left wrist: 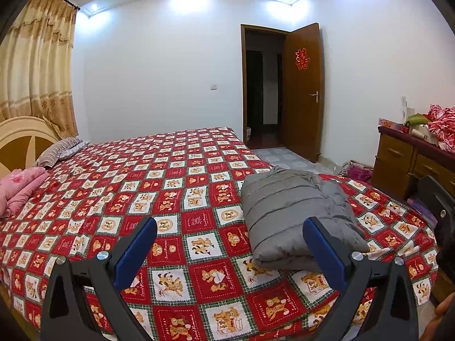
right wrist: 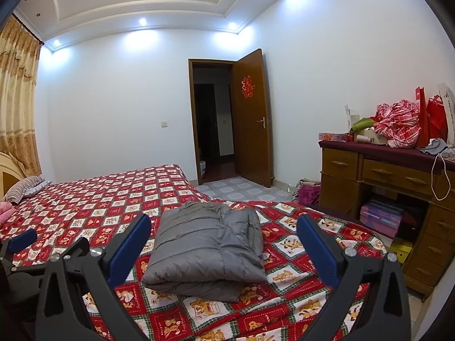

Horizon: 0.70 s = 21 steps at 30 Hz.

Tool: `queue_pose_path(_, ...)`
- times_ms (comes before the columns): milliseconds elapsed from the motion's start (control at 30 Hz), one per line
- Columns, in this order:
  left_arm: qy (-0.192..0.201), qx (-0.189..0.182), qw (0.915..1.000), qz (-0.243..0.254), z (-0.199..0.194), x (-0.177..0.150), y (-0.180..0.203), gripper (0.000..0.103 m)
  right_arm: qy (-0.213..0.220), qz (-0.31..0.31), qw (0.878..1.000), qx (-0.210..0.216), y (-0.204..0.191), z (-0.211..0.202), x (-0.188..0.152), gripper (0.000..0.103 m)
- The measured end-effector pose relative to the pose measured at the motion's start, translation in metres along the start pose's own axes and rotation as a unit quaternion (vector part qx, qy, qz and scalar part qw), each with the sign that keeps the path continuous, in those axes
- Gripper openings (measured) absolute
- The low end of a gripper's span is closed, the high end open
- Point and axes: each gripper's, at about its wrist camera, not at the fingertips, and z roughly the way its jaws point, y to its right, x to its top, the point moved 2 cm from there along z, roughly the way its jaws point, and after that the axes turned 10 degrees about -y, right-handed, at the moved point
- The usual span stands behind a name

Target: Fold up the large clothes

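Note:
A grey padded jacket (left wrist: pixel 295 213) lies folded into a thick square bundle on the red patterned bedspread (left wrist: pixel 159 187), near the bed's foot corner. It also shows in the right wrist view (right wrist: pixel 207 244). My left gripper (left wrist: pixel 230 227) is open and empty, held above the bed just left of the jacket. My right gripper (right wrist: pixel 224 224) is open and empty, held above and in front of the jacket, apart from it. The left gripper's blue fingertip (right wrist: pixel 24 240) shows at the left edge of the right wrist view.
A pink folded cloth (left wrist: pixel 20 184) and a striped pillow (left wrist: pixel 59 150) lie by the headboard. A wooden dresser (right wrist: pixel 392 187) with heaped red checked cloth (right wrist: pixel 398 122) stands to the right. The open door (right wrist: pixel 250 119) is beyond the bed.

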Motion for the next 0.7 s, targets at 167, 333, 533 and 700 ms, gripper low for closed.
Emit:
queue_pose_path(167, 0.0, 0.001, 1.0, -0.004, 0.0005, 0.0002, -0.0028, 0.102, 0.0, 0.0, 1.0, 0.0, 0.0002, 0.0013, -0.0004, 0.103)
queue_pose_path(333, 0.002, 0.005, 1.0, -0.001, 0.0008, 0.0003, -0.0032, 0.102, 0.002, 0.0, 1.0, -0.001, 0.0007, 0.0014, -0.0001, 0.103)
queue_pose_path(533, 0.018, 0.01, 0.9998, 0.001, 0.0017, 0.0019, -0.0044, 0.102, 0.005, 0.006, 1.0, -0.004, 0.0027, 0.0015, -0.0022, 0.103)
queue_pose_path(700, 0.014, 0.004, 0.9998, 0.014, 0.0076, 0.0046, -0.0041, 0.102, 0.004, 0.007, 1.0, -0.005, 0.0022, 0.0023, -0.0035, 0.103)
